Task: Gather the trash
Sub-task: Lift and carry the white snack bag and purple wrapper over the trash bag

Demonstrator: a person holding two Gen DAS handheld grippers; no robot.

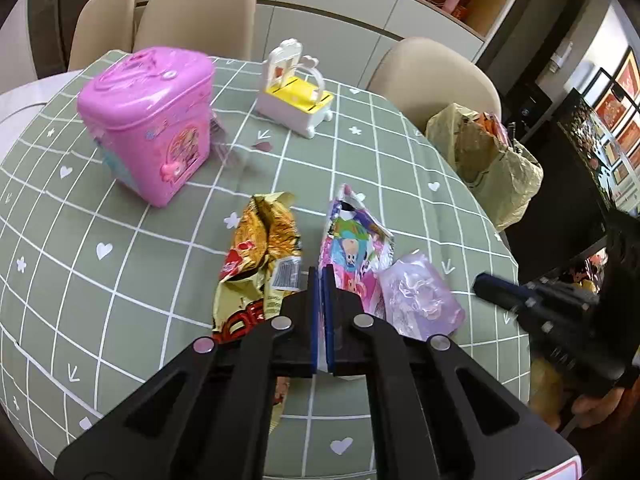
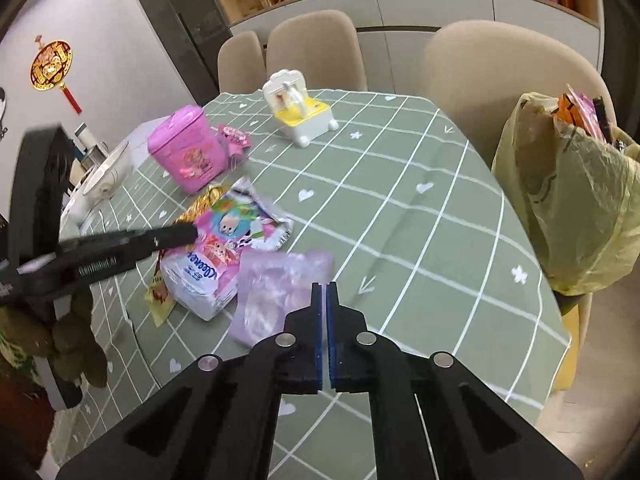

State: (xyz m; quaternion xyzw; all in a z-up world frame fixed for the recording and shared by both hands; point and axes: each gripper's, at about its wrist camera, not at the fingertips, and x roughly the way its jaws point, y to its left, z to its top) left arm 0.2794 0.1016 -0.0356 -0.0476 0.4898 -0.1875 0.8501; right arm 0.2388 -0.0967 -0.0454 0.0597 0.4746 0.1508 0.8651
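A gold snack wrapper (image 1: 258, 256), a pink cartoon tissue pack (image 1: 354, 250) and a crumpled lilac plastic bag (image 1: 420, 296) lie together on the green checked tablecloth (image 1: 160, 264). My left gripper (image 1: 322, 274) is shut with its tips over the near end of the cartoon pack; whether it pinches it I cannot tell. My right gripper (image 2: 325, 290) is shut and empty, just right of the lilac bag (image 2: 276, 292). The left gripper also shows from the side in the right wrist view (image 2: 176, 236), over the cartoon pack (image 2: 224, 248).
A yellowish trash bag (image 1: 492, 160) with wrappers in it hangs at the table's right edge, also in the right wrist view (image 2: 568, 200). A pink toy box (image 1: 152, 120) and a white-yellow toy (image 1: 296, 96) stand farther back. Beige chairs (image 1: 432, 76) ring the table.
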